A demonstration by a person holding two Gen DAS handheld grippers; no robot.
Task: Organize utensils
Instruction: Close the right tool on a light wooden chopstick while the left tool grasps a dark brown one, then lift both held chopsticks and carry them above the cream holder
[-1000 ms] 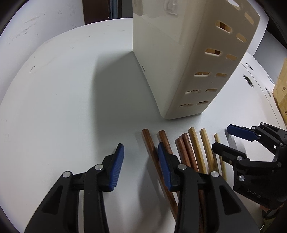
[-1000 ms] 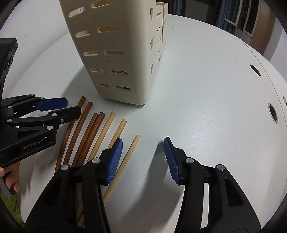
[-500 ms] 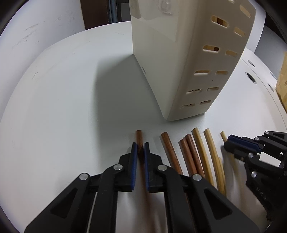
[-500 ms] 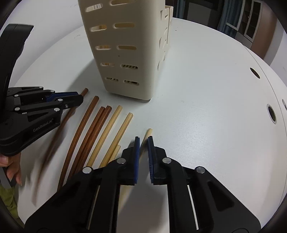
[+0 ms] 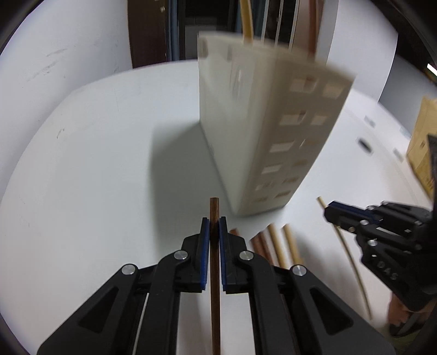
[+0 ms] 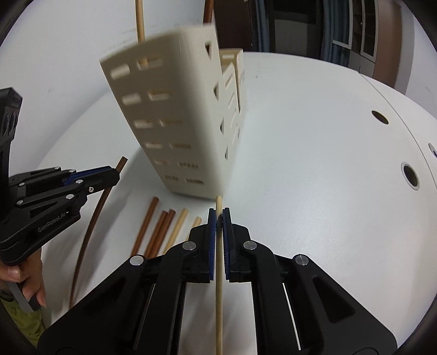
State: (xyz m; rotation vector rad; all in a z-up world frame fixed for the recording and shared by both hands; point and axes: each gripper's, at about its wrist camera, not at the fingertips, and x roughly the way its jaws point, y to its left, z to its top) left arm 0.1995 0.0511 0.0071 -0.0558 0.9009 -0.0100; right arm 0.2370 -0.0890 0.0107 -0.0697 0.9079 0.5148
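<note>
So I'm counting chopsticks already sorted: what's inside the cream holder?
Rising from the cream holder: one pale chopstick and one brown chopstick. Their lower ends, and anything shorter, are hidden by its walls.

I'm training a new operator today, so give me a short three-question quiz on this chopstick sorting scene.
1. True or false: the left gripper is shut on a dark brown chopstick.
2. What colour is the chopstick in the right gripper?
3. How many chopsticks lie on the white table in the right wrist view: A three, B five, C eight?

Key: 1 true. 2 light, pale wood. 3 B, with more already standing in the cream slotted holder.
</note>
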